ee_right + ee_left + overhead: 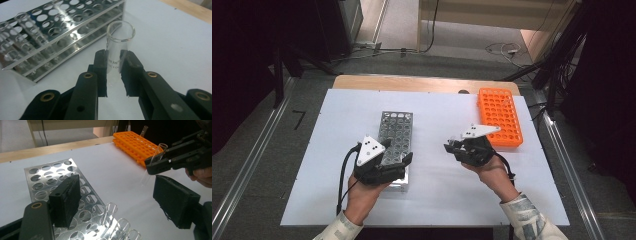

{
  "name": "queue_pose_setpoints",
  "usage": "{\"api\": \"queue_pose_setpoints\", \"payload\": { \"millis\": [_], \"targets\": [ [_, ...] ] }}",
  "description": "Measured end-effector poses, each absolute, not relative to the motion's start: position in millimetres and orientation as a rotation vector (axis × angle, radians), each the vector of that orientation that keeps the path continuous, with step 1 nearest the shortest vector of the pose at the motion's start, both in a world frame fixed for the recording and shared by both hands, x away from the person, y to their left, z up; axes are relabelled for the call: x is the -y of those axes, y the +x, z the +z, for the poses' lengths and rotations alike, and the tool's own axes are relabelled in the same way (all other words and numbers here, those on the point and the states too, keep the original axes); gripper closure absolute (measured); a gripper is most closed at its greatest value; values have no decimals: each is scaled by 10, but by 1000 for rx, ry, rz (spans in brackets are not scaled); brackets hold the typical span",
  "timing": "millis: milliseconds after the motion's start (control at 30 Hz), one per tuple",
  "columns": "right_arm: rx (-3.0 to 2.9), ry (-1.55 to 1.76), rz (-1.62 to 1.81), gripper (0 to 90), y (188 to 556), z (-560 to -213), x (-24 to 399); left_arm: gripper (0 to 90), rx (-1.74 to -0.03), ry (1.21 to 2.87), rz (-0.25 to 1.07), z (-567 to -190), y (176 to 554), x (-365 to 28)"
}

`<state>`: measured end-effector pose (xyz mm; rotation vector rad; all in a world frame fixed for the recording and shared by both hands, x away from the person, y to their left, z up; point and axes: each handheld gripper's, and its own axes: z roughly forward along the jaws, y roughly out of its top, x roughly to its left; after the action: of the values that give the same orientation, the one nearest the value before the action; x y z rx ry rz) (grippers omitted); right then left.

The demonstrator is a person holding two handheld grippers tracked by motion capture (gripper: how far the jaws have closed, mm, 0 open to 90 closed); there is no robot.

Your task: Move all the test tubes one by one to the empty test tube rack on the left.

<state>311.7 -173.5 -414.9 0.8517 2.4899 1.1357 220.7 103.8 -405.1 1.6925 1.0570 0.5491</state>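
Right claw [113, 66] clamped on glass tube [119, 37], left claw [115, 202] wide, empty

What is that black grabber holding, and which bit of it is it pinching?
The right gripper holds a clear glass test tube, pinched on its upper part, just below the open rim. The left gripper holds nothing.

My left tool [404, 159] sits low with its jaws spread wide apart and nothing clamped between them; the left hand [362, 192] grips it from behind. My right tool [448, 146] points leftward, jaws pinched nearly together, right hand [489, 167] wrapped underneath.
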Motion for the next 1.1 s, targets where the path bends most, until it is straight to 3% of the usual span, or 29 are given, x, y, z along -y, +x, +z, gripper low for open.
{"api": "queue_pose_setpoints", "payload": {
  "millis": [100,567,1100],
  "targets": [
    [-2519,826,1145,730,3059,-4176,1663,240,-1038,1702,544,-4042,2195,-1001],
    [-2629,681,1120,730,2807,-4294,1347,499,-866,1823,470,-4040,2203,-631],
    [-2635,655,1152,730,2737,-4242,1308,743,-844,1910,448,-4090,2339,-427]
  ]
}}
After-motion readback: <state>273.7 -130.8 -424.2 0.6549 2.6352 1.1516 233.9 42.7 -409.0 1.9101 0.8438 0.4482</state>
